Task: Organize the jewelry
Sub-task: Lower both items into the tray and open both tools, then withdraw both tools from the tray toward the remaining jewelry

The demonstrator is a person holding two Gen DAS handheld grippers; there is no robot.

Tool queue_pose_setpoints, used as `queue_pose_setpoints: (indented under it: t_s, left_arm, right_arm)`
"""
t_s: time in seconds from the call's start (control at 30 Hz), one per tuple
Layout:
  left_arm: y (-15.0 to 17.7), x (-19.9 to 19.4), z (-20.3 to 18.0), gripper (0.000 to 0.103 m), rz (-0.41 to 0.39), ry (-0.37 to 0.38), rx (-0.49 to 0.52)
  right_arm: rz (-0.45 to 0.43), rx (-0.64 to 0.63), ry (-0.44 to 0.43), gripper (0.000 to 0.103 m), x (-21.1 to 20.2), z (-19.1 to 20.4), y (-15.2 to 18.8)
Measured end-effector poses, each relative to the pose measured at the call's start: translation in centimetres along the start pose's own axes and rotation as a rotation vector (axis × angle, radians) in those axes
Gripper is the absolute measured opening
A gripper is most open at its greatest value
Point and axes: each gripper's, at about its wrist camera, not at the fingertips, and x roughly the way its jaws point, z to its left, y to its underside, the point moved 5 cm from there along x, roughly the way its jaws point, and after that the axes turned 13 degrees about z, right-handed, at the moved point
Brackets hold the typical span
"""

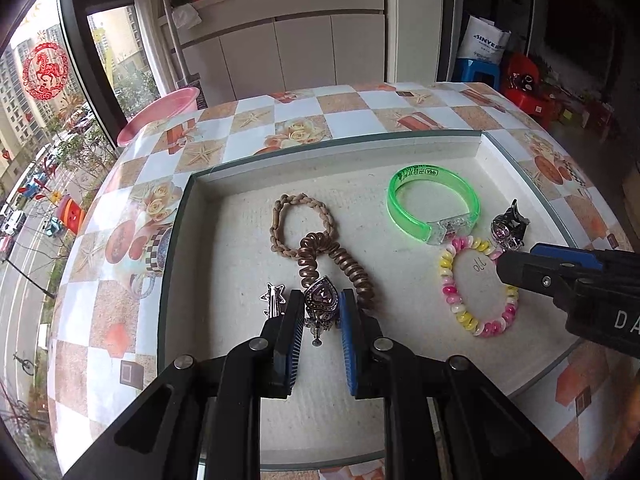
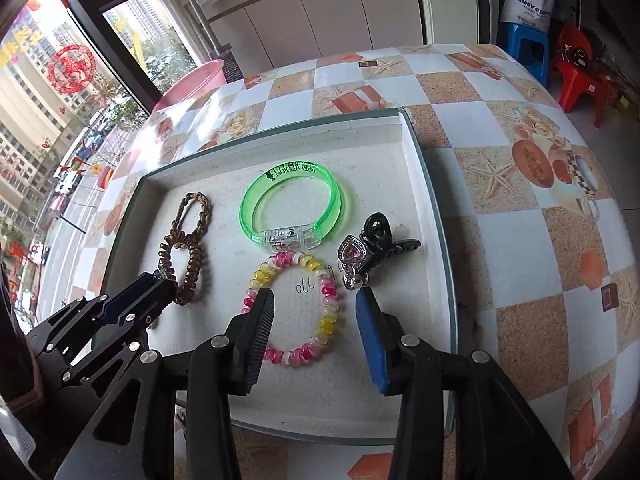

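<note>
A shallow white tray (image 1: 224, 240) holds the jewelry. My left gripper (image 1: 321, 303) has its jaws around a purple heart pendant (image 1: 321, 298) lying in the tray, with a star clip (image 1: 272, 298) just left of it. A brown braided band (image 1: 298, 216) and a coppery spiral tie (image 1: 340, 260) lie beyond. My right gripper (image 2: 316, 300) is open above a pink and yellow bead bracelet (image 2: 296, 312). A green bangle (image 2: 292, 208) and a black claw clip with a pink heart charm (image 2: 372, 252) lie ahead of it.
The tray sits on a checked tablecloth (image 1: 280, 120) on a round table. A pink basin (image 1: 160, 114) stands at the far left edge by the window. Red and blue stools (image 2: 576, 72) stand on the floor to the right.
</note>
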Motion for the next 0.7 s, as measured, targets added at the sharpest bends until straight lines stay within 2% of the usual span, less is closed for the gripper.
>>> queue_pose_setpoints:
  t_s: [0.13,0.4,0.53,0.57,0.6,0.63,0.7]
  left_arm:
    - [-0.1,-0.5,-0.2,0.031,-0.015,-0.019,0.005]
    - [-0.5,-1.0,0.1,0.031,-0.018,0.013,-0.024]
    - [-1.1,-2.1,0.0,0.031,-0.043,0.032,-0.034]
    - [-1.3,-2.4,-0.1,0.045,-0.053,0.03,-0.034]
    - [-1.4,-2.7,-0.1,0.067,-0.06,0.023,-0.037]
    - [-1.5,-3.1,0.0,0.103,-0.077,0.01,-0.05]
    - [-1.5,-4.2,0.1,0.103,-0.132,-0.005,-0.054]
  right_arm:
    - [-0.027,0.014,-0.019,0.046,-1.4,-0.1,0.5]
    - [-0.059,0.035,-0.032,0.049,-3.2,-1.0,1.2]
    - [-0.068,0.039,-0.025,0.049,-3.7,-1.6,1.3]
    - [-0.068,0.038,-0.024,0.049,-3.8,-1.7,1.3]
    - [-0.067,0.038,-0.024,0.049,-3.9,-1.7,1.4]
    - [-0.066,0.038,-0.024,0.05,-4.0,-1.8,1.4]
    - [-0.068,0.034,-0.023,0.054,-4.0,-1.8,1.5]
